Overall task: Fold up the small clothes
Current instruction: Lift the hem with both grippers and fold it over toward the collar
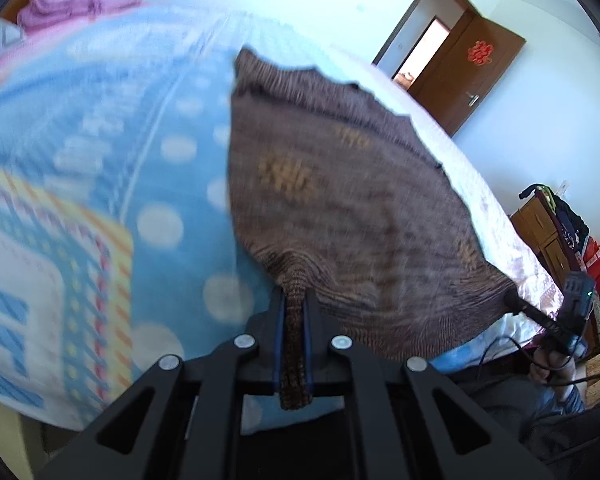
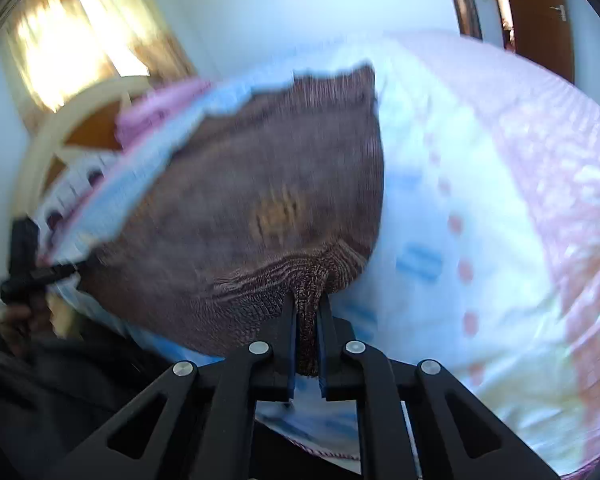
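A small brown knit garment point(image 1: 340, 184) with tan patterns is stretched over the bed between my two grippers. My left gripper point(image 1: 294, 300) is shut on one ribbed corner of it. My right gripper point(image 2: 308, 300) is shut on the other ribbed corner; the garment point(image 2: 260, 184) spreads away from it toward the headboard. In the left wrist view the right gripper point(image 1: 516, 300) shows at the garment's far corner. In the right wrist view the left gripper point(image 2: 80, 266) shows at the left corner. The far edge of the garment rests on the bedding.
A blue patterned blanket with white dots point(image 1: 120, 140) covers the bed. A folded pink blanket point(image 1: 72, 0) lies by the cream headboard point(image 2: 60, 120). A brown door point(image 1: 472, 76) and a cluttered wooden cabinet point(image 1: 548, 228) stand past the bed.
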{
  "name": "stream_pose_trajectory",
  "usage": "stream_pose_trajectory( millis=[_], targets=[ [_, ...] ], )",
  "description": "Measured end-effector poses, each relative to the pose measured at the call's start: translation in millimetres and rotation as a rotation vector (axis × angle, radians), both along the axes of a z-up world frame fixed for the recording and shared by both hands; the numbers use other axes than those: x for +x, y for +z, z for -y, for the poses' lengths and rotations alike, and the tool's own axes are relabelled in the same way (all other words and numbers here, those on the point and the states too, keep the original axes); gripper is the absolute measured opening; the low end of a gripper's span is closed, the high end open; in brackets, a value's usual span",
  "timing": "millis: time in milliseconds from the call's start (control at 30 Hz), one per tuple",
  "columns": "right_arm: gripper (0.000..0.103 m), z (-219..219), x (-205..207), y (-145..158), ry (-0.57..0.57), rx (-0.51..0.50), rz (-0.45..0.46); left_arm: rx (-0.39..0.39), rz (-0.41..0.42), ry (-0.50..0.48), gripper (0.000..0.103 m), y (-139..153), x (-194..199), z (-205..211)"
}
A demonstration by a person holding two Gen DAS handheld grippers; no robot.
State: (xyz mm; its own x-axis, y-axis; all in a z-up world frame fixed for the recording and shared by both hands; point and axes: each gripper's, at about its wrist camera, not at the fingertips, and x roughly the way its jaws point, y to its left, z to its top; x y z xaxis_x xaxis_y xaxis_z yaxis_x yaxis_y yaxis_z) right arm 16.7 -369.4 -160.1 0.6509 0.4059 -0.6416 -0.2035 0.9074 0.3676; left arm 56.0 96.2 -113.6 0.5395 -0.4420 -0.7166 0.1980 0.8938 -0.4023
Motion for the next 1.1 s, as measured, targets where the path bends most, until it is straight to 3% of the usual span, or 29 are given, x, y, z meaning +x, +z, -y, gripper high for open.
stream_pose_trajectory(
  millis=[233,433,733,1100],
  targets=[
    [0.007,4.1,-2.3,35.3,-0.013,0.054,0.106,-0.036,0.092,-0.019,0.008,37.8,13.1,10.4],
    [0.007,0.7,-4.4,54.6,-0.016,0.029,0.187,-0.049,0.146,-0.022,0.008,59.8,24.6,9.4],
    [0.007,-3.6,32.1,94.5,-0.011,0.042,0.278,-0.08,0.23,0.024,0.008,93.9,59.7,-2.6],
    [0.007,0.5,90.2,127.2,-0.086,0.039,0.327,-0.106,0.266,0.045,0.008,112.7,121.9,9.0]
  ],
)
